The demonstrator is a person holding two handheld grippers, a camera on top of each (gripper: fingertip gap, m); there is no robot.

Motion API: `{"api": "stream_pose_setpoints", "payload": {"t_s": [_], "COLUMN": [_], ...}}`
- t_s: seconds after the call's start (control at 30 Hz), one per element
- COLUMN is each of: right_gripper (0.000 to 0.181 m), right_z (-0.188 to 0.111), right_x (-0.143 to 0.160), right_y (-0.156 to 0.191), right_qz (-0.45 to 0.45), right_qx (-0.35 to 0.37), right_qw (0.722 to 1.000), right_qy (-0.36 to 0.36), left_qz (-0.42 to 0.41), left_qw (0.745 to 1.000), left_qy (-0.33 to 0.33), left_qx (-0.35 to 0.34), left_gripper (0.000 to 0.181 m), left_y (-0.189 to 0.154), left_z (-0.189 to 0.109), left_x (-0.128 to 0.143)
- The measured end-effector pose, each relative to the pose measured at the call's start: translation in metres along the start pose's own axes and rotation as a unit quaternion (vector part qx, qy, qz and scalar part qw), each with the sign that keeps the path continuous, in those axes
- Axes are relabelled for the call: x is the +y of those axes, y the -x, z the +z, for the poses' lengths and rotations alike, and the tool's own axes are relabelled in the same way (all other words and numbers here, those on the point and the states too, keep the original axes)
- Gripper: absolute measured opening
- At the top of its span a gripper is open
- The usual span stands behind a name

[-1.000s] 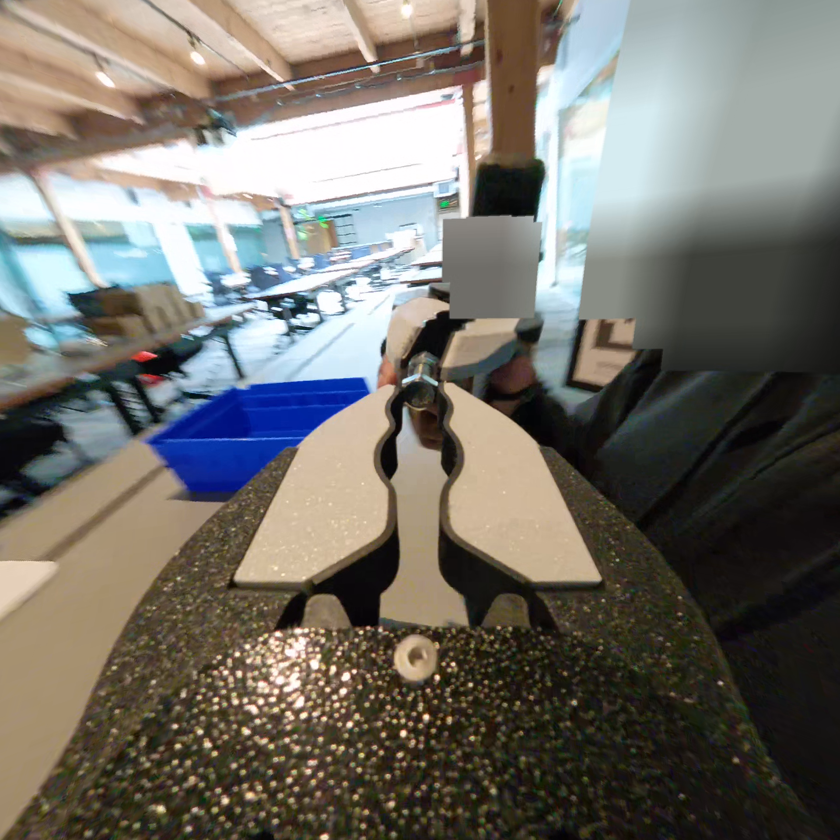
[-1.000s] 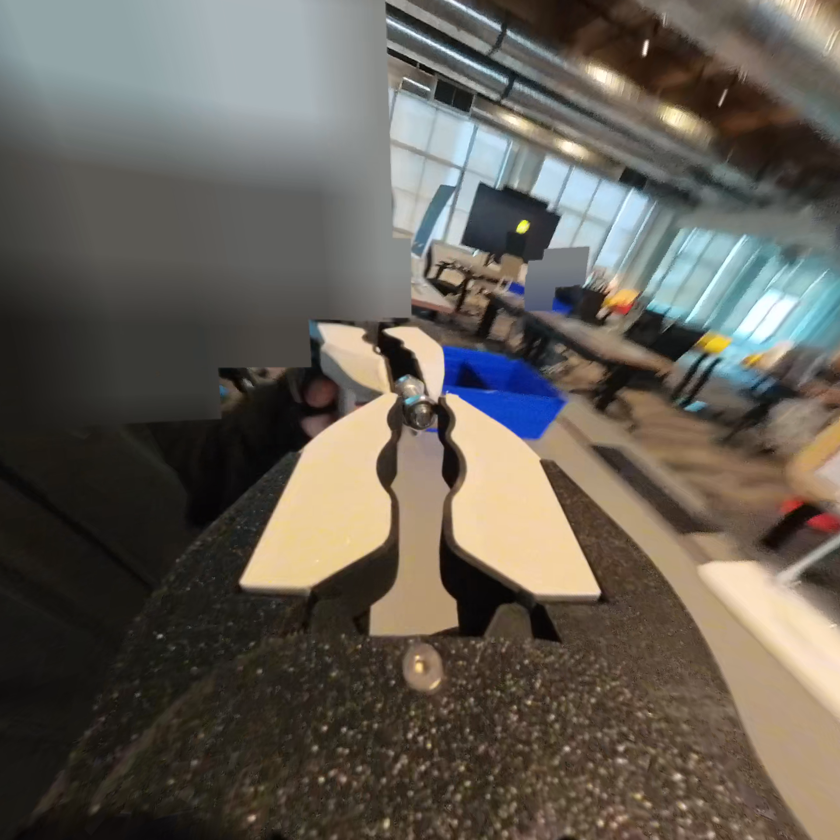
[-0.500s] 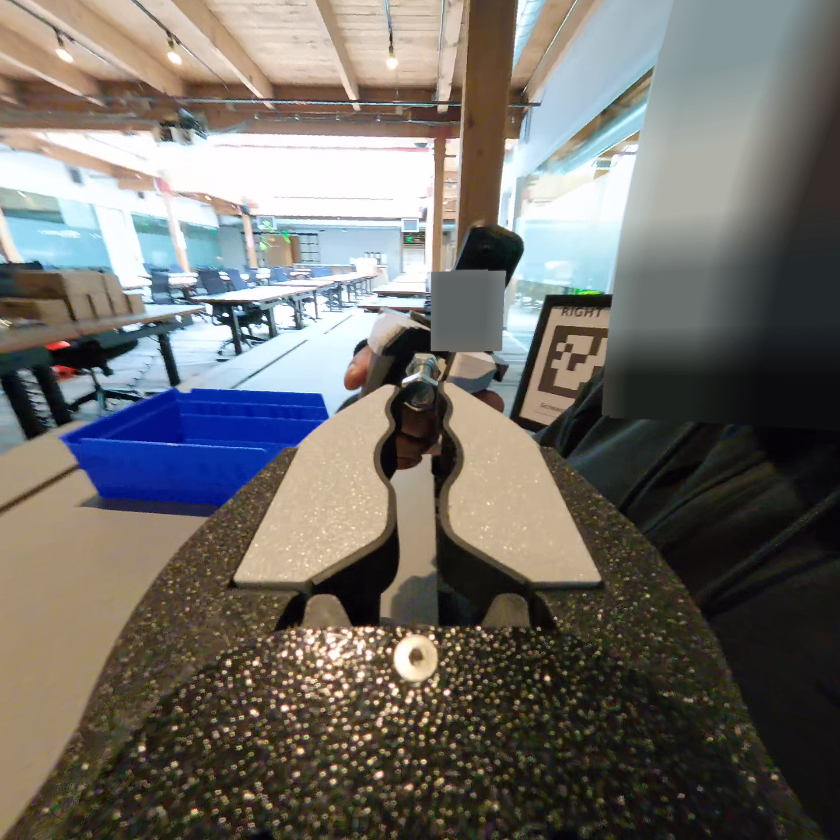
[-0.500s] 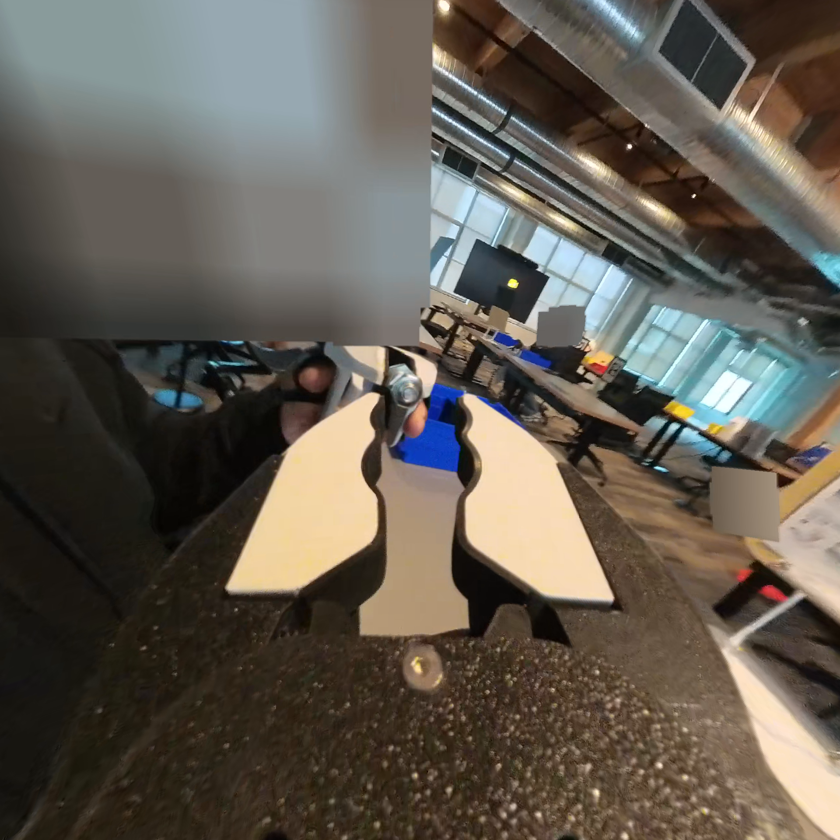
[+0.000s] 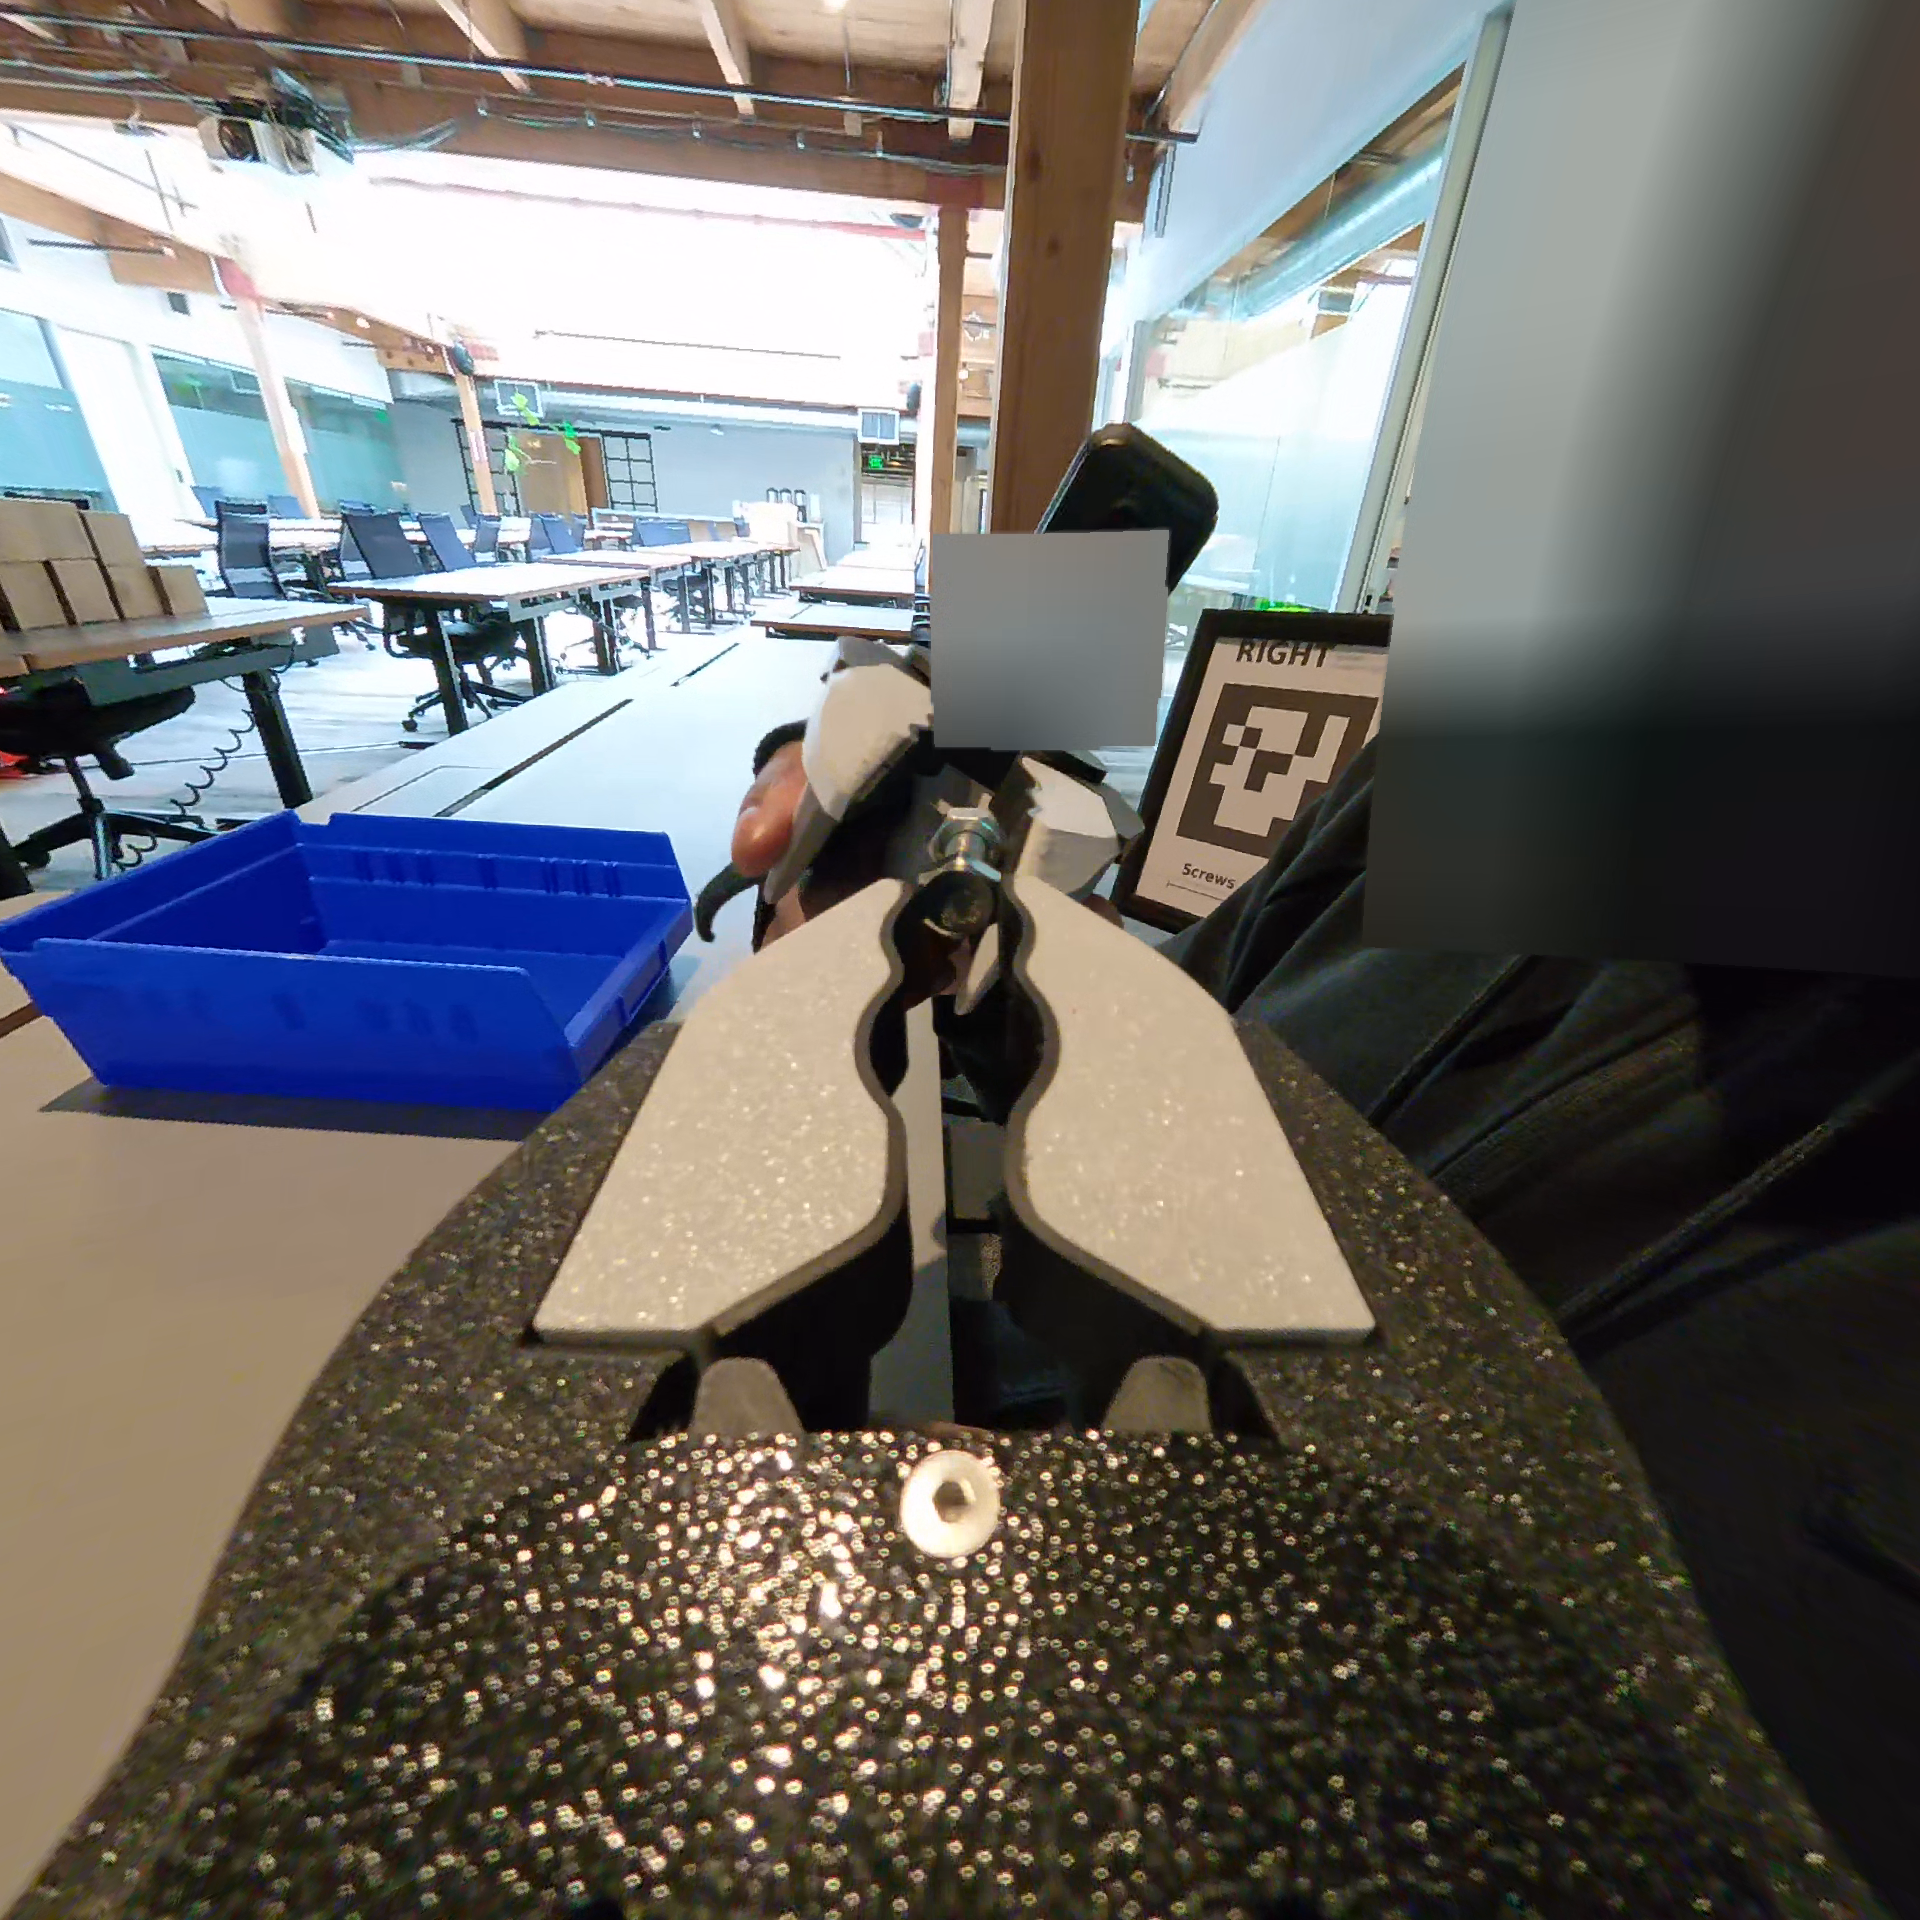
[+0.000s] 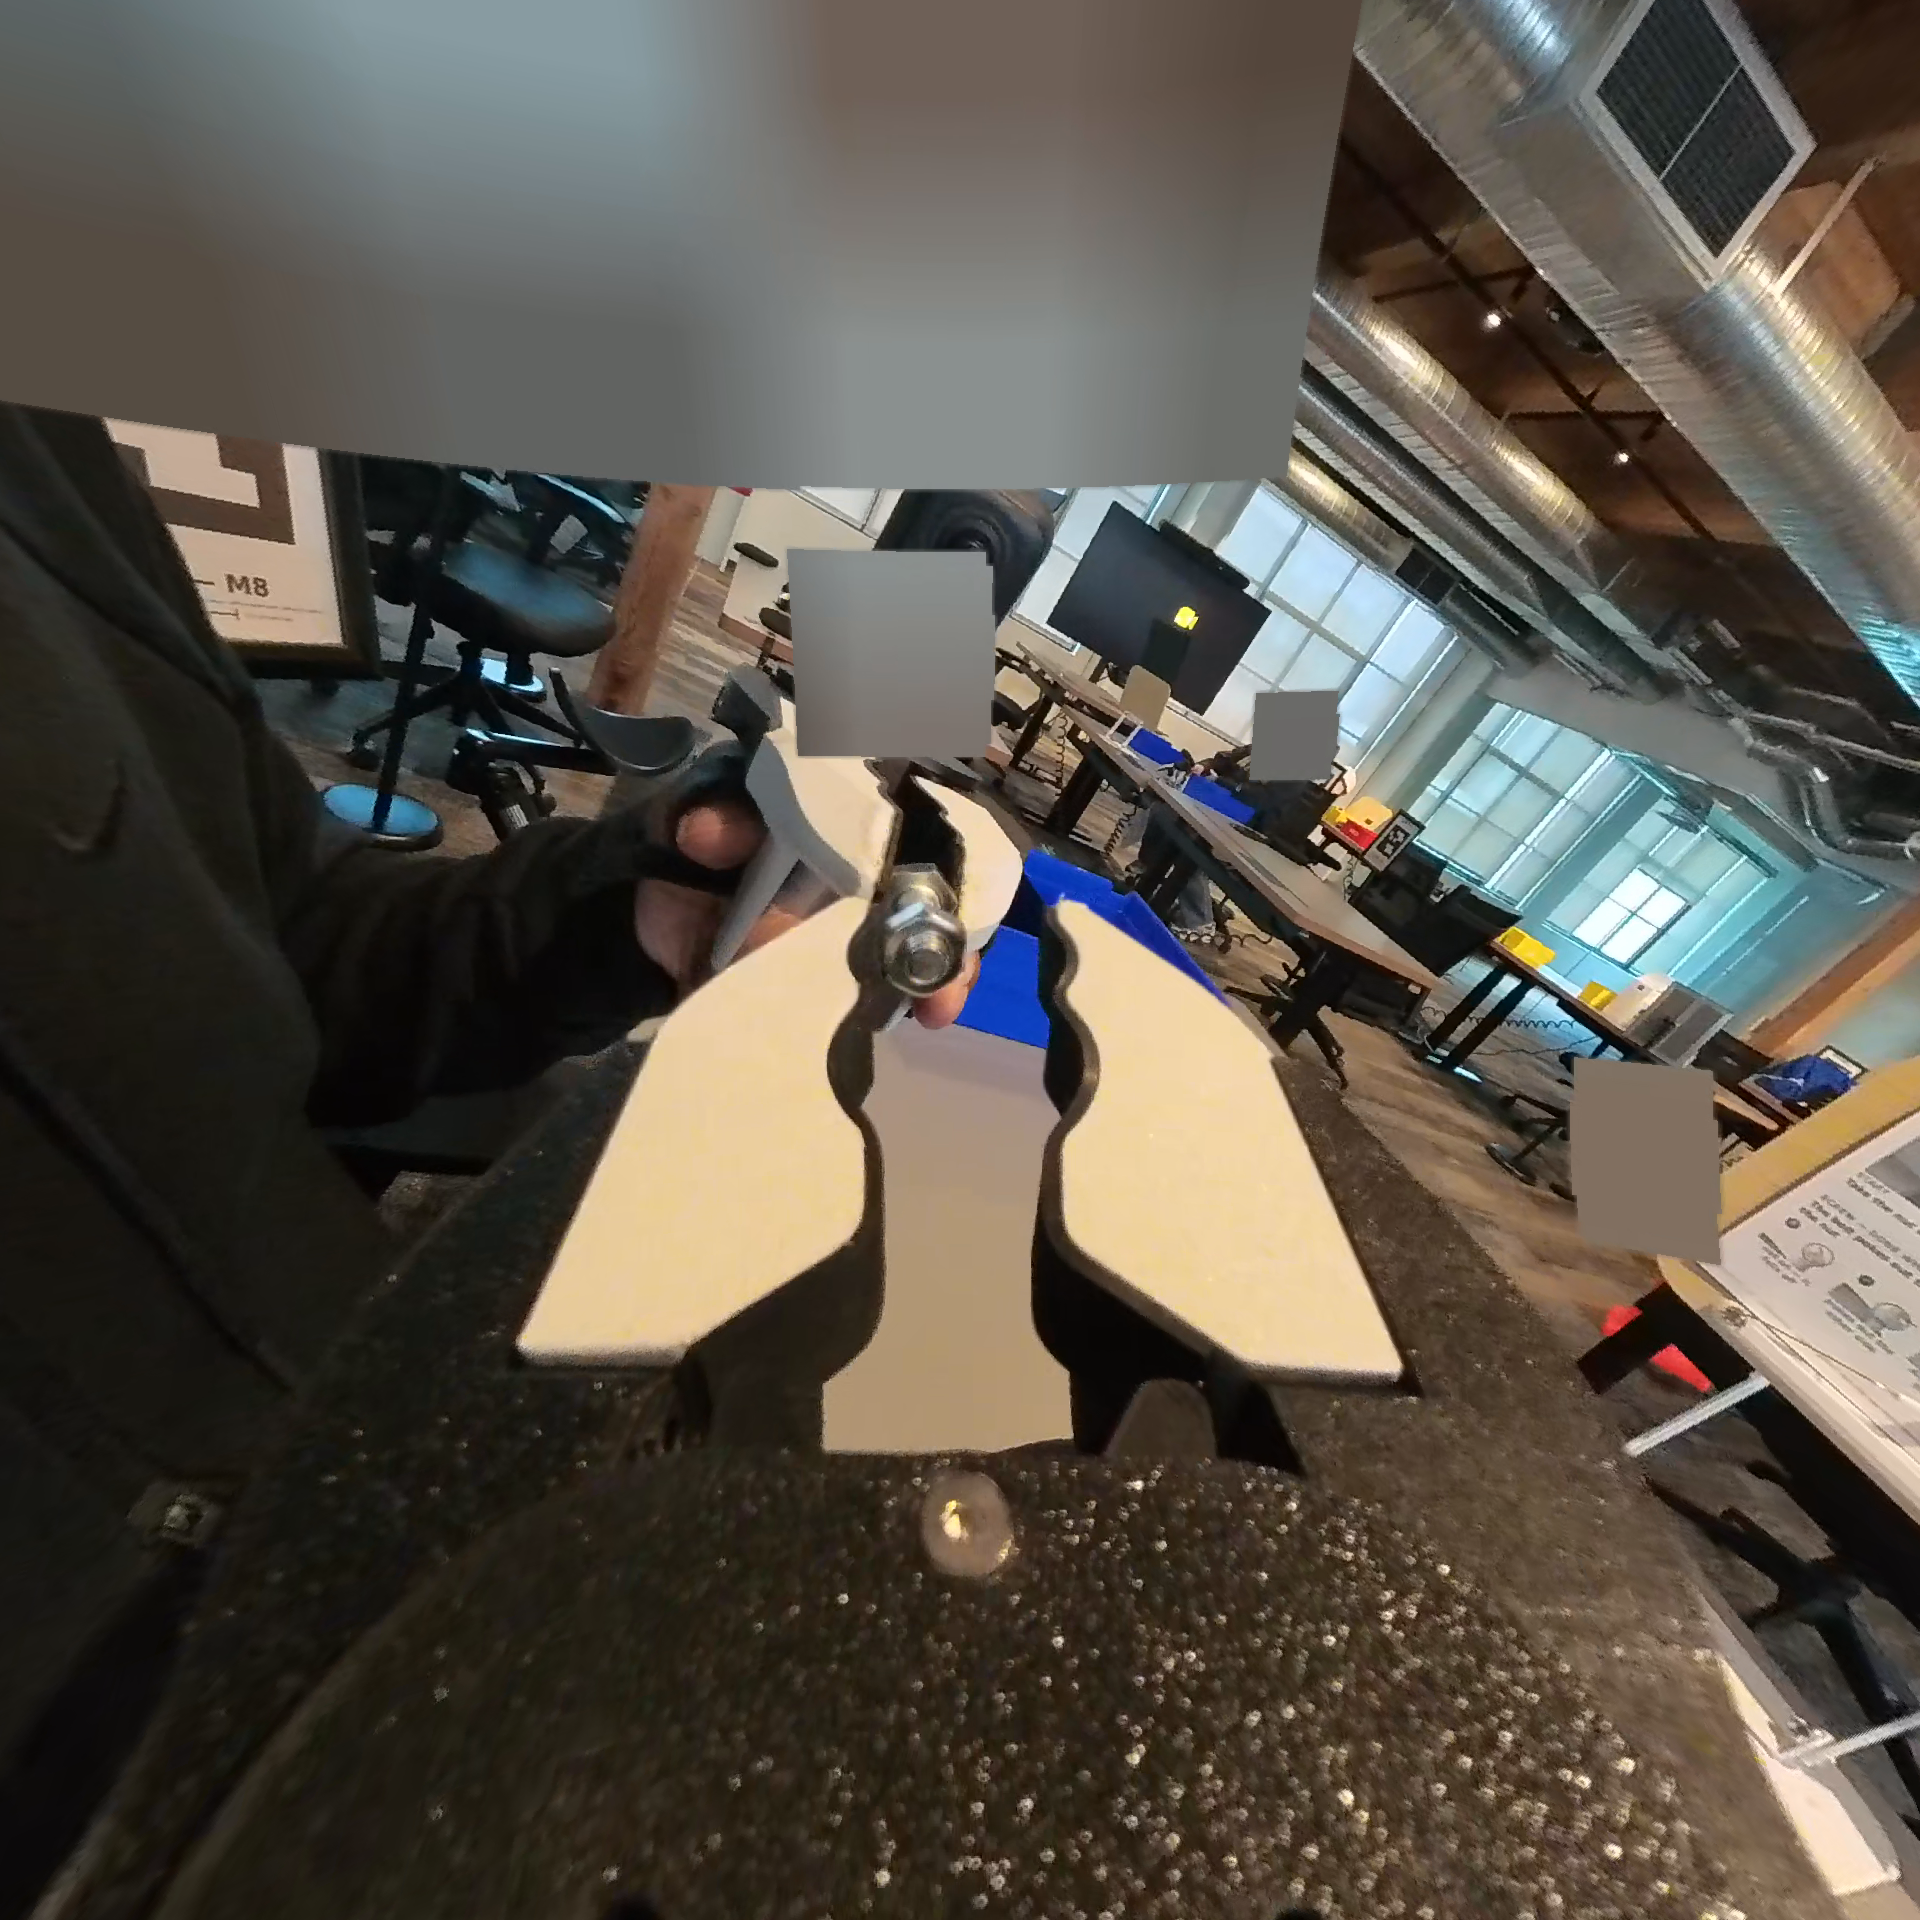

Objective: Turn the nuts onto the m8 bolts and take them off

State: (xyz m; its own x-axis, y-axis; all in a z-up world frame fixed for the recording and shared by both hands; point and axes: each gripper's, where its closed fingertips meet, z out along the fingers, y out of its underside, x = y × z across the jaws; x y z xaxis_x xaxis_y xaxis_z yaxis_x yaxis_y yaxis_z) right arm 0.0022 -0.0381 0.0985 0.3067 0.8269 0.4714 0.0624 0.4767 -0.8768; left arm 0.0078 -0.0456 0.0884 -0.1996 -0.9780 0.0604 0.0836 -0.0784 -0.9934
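My left gripper (image 5: 961,909) is shut on the head end of a silver M8 bolt (image 5: 954,906), held in the air over the table. A hex nut (image 5: 966,831) sits on the bolt's thread just beyond my fingertips. In the right wrist view the nut (image 6: 922,954) and the bolt's end point toward the camera. My right gripper (image 6: 956,935) is open, and the nut lies in the gap, close to its left finger (image 6: 727,1122). The left gripper's white fingers (image 6: 831,821) show behind the nut. The right gripper's fingers (image 5: 862,748) show beyond the bolt.
A blue plastic bin (image 5: 312,966) stands on the grey table (image 5: 208,1299) to the left; it also shows in the right wrist view (image 6: 1101,935). A framed marker sign (image 5: 1278,769) stands behind. A person's dark sleeve (image 6: 416,935) fills the left. A printed sheet (image 6: 1829,1247) lies at right. My left and right fingertips are right by each other.
My right gripper was shut on the nut a second ago and has opened off it. My left gripper has kept its hold on the bolt. Both views have swung.
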Motion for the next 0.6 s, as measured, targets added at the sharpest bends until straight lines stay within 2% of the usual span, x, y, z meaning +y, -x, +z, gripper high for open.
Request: {"api": "stream_pose_setpoints", "payload": {"t_s": [0.13, 0.23, 0.3, 0.37, 0.47, 0.53, 0.6], "right_gripper": [0.029, 0.015, 0.015, 0.015, 0.015, 0.015, 0.015], "right_z": [0.000, 0.001, 0.002, 0.003, 0.005, 0.007, 0.008], "right_x": [0.000, 0.002, 0.003, 0.003, 0.000, 0.000, 0.001], "right_y": [0.000, 0.003, 0.004, 0.001, -0.007, -0.015, -0.022], "right_qz": [-0.002, 0.000, 0.012, 0.056, 0.195, 0.270, 0.293], "right_qx": [-0.001, -0.013, -0.014, -0.017, -0.035, -0.035, -0.026], "right_qw": [1.000, 1.000, 1.000, 0.998, 0.980, 0.960, 0.951], "right_qy": [0.000, 0.006, 0.005, 0.003, -0.035, -0.069, -0.098], "left_qz": [-0.010, -0.009, 0.007, 0.050, 0.115, 0.136, 0.148], "left_qw": [1.000, 1.000, 1.000, 0.998, 0.989, 0.983, 0.977], "left_qy": [-0.005, -0.002, -0.003, 0.001, -0.006, -0.028, -0.063], "left_qx": [0.003, -0.005, -0.013, -0.040, -0.090, -0.122, -0.143], "left_gripper": [0.013, 0.013, 0.013, 0.013, 0.013, 0.013, 0.014], "left_y": [0.000, 0.002, 0.003, 0.007, 0.014, 0.021, 0.027], "left_z": [-0.002, -0.002, -0.002, -0.003, -0.003, -0.004, -0.007], "left_x": [-0.002, -0.001, -0.002, -0.002, -0.007, -0.013, -0.020]}}
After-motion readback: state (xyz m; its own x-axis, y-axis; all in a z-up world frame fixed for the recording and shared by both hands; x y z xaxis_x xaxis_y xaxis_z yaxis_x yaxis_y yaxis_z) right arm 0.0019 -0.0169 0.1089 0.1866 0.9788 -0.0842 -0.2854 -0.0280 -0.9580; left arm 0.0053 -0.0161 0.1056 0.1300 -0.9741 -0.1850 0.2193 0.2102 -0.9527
